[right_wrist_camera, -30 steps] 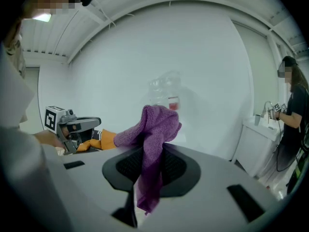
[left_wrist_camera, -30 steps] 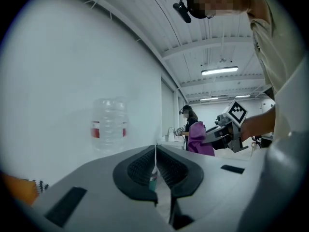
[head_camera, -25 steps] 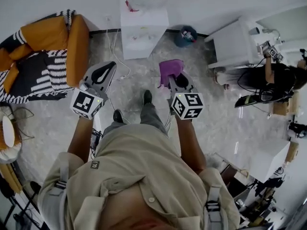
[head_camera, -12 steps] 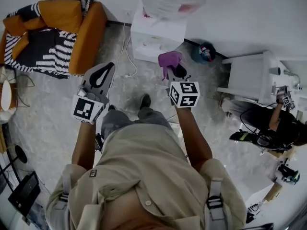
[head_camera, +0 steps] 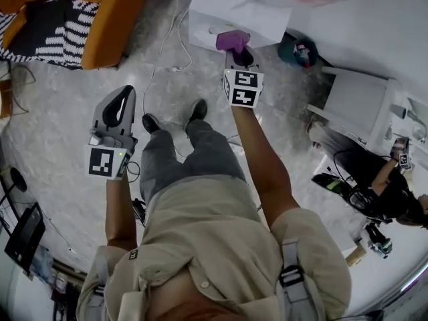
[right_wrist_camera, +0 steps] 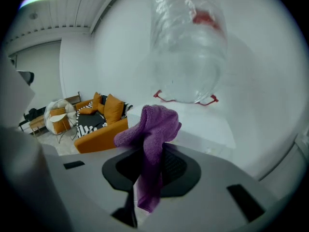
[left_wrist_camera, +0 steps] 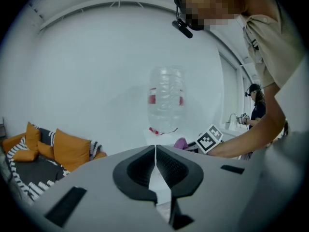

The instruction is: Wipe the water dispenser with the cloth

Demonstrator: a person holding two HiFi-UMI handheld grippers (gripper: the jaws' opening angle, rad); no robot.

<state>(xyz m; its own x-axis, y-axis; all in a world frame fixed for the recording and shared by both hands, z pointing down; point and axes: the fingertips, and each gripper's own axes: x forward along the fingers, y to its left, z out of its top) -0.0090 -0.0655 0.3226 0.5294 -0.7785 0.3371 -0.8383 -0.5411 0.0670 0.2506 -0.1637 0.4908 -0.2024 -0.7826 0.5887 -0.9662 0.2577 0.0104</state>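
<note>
The white water dispenser (head_camera: 234, 15) stands against the wall with a clear bottle (right_wrist_camera: 188, 47) on top. My right gripper (head_camera: 235, 49) is shut on a purple cloth (head_camera: 232, 40), whose bunched end (right_wrist_camera: 150, 129) is right at the dispenser's top front edge (right_wrist_camera: 203, 124). My left gripper (head_camera: 120, 105) hangs lower and to the left over the floor, shut and empty; in its own view the jaws meet (left_wrist_camera: 155, 170) and the dispenser bottle (left_wrist_camera: 165, 99) shows ahead.
An orange sofa (head_camera: 100, 19) with striped cushions sits at the left. A cable (head_camera: 157, 59) trails over the floor beside the dispenser. A white cabinet (head_camera: 358, 102) and a seated person (head_camera: 374, 179) are at the right. A small bin (head_camera: 302, 52) stands next to the dispenser.
My right gripper has carried the purple cloth forward and up to the dispenser's top. The left gripper has dropped back and to the left. The head view has moved closer to the dispenser.
</note>
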